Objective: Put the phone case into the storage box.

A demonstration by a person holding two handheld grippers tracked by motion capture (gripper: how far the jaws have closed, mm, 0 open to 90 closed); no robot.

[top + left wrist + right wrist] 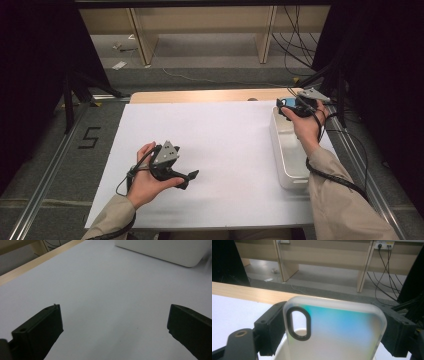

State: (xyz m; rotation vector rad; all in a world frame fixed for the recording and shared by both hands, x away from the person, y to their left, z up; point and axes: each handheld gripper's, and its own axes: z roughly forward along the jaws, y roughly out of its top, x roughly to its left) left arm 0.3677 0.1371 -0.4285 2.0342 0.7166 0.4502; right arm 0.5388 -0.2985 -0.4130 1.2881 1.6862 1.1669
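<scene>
Your right gripper [292, 107] is clamped on the phone case [334, 327]: in the right gripper view the two jaws press its side edges, so the case spans the gap between them. Its long axis runs straight out along the jaws, away from your hand, with the oval camera cutout toward its far end and to the left in that view. You hold it at the far end of the white bin [286, 152], whose pale rim curves just under the case, so the bin lies directly below and back toward you. The bin's long axis runs from you toward the far edge of the surface [220, 145], along its right side.

Your left gripper [187, 179] hovers open and empty over the bare white sheet, well apart from the bin; in its own view the bin [162, 251] sits ahead, at the top. The right hand is by far the nearer.

Count: one case, one bin, two grippers.
</scene>
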